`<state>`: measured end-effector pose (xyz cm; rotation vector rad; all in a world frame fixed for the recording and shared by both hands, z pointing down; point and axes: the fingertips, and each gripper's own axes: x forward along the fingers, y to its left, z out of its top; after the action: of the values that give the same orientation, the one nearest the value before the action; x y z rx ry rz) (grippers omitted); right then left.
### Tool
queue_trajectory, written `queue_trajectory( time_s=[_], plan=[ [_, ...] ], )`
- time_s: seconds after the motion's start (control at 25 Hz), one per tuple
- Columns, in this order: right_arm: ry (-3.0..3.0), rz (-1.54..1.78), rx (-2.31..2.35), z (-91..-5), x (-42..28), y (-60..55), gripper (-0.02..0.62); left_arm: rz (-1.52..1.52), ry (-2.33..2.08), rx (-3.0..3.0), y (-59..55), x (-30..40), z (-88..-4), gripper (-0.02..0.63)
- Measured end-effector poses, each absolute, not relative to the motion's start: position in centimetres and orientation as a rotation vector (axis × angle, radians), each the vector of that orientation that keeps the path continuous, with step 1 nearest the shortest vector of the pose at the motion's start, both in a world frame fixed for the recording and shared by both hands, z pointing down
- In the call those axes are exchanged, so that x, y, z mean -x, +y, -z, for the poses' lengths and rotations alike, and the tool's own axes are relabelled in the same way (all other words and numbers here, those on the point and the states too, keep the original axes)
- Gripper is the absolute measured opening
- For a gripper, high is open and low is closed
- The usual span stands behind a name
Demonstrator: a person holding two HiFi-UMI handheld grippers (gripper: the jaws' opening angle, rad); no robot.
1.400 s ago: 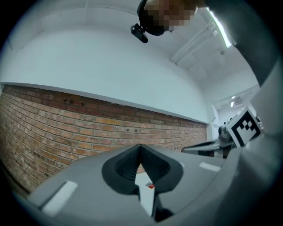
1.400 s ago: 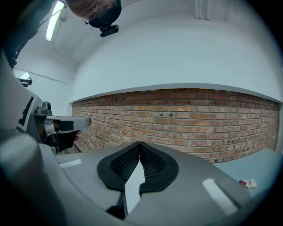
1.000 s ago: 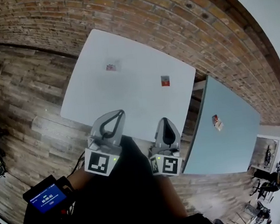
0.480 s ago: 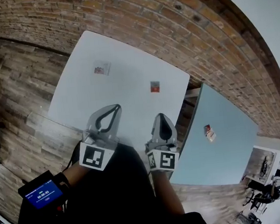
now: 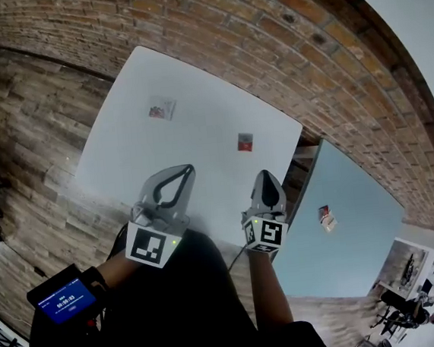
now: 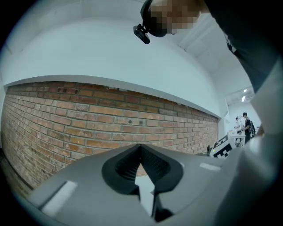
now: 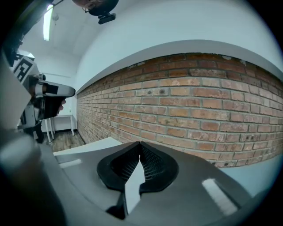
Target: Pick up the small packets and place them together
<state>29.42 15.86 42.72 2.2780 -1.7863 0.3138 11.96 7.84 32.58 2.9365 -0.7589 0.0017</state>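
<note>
Head view first, and the job has plainly not begun: three small packets lie scattered across two tables. On the white table (image 5: 136, 165) a pale packet (image 5: 161, 108) sits toward the far left, and a red packet (image 5: 245, 142) lies well apart from it toward the right edge. A third packet (image 5: 326, 216) lies alone on the blue-grey table (image 5: 356, 193) beyond the gap. Both tools hover at the near edge of the white table, over bare surface and touching nothing. The left gripper (image 5: 187, 169) points roughly toward the pale packet, its jaws pressed together. Its own view confirms it: ribbed pads meeting, nothing between them, only the brick wall (image 5: 211, 32) ahead. The right gripper (image 5: 267, 174) is likewise fully closed and empty, tipped a little downward, with the red packet ahead of its tip. That looks like the reason for this split stance: each hand lined up on its nearer packet. With the jaws closed, neither can take anything, so both must open before coming down on these flat, thin packets. The lone packet on the other table probably needs a separate reach, so the white table seems the natural gathering spot.
</note>
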Motion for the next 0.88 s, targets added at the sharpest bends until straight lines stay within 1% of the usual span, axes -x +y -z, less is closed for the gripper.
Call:
queue_trajectory(
  time_s=[0.16, 0.28, 0.32, 0.6, 0.76, 0.88],
  plan=[
    [-1.892, -0.434, -2.174, -45.4, -30.3, 14.6, 0.006, -0.083, -0.723, -2.975, 7.7, -12.7, -33.7, 0.002],
    [-1.883, -0.466, -2.107, -47.7, -31.2, 13.8, 0.067, -0.148, -0.712, -2.982, 7.7, -13.1, -34.6, 0.002],
    [-1.872, -0.471, -2.091, -48.5, -31.7, 13.6, 0.074, -0.165, -0.714, -2.981, 7.6, -13.2, -34.8, 0.002],
    [-1.866, -0.578, -2.026, -52.1, -34.8, 11.1, 0.069, -0.210, -0.768, -2.960, 6.4, -13.5, -35.7, 0.002],
    [-1.835, -0.601, -2.002, -54.1, -36.2, 9.9, 0.071, -0.164, -0.828, -2.874, 5.7, -13.8, -36.0, 0.002],
    [-1.826, -0.600, -1.954, -56.0, -37.1, 9.1, 0.069, -0.260, -0.787, -2.927, 5.9, -14.1, -36.7, 0.002]
  ],
)
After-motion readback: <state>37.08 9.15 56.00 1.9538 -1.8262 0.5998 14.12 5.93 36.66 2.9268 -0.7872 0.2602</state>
